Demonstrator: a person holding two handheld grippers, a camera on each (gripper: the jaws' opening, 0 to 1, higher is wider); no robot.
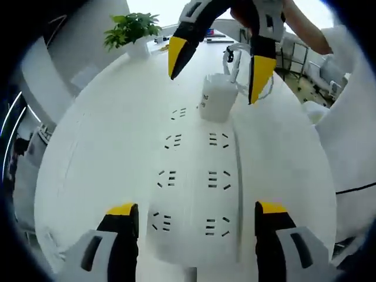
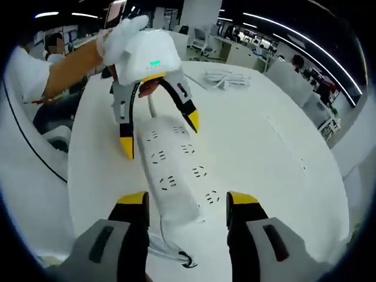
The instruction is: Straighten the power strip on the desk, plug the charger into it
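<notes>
Jaws of the left gripper (image 1: 197, 218) are rising grey with yellow tips from the bottom of the left gripper view, standing wide apart and gripping nothing, one on each side of the near end of the power strip (image 1: 197, 182). That strip is lying flat on the white desk (image 1: 88, 147), a long, smooth white plastic bar running away from the camera, carrying two rows of dark slotted sockets. At its far end the white, blocky charger (image 1: 216, 97) is sitting on the strip with small dark print on its side; whether its pins are seated cannot be told. Just over it the right gripper (image 1: 214, 73) is hanging with its pointed black-and-yellow jaws spread, straddling the charger without touching it. Beyond, a white cable (image 1: 235, 59) is looping, and a leafy green plant (image 1: 132, 26) in a white pot is standing at the desk's far edge. In the right gripper view, the right gripper (image 2: 187, 202) is showing parted jaws over the strip (image 2: 173, 176), a thin cord (image 2: 167, 249) is trailing from its near end, and a white-gloved hand (image 2: 132, 38) is holding the open left gripper (image 2: 158, 138) farther along.
</notes>
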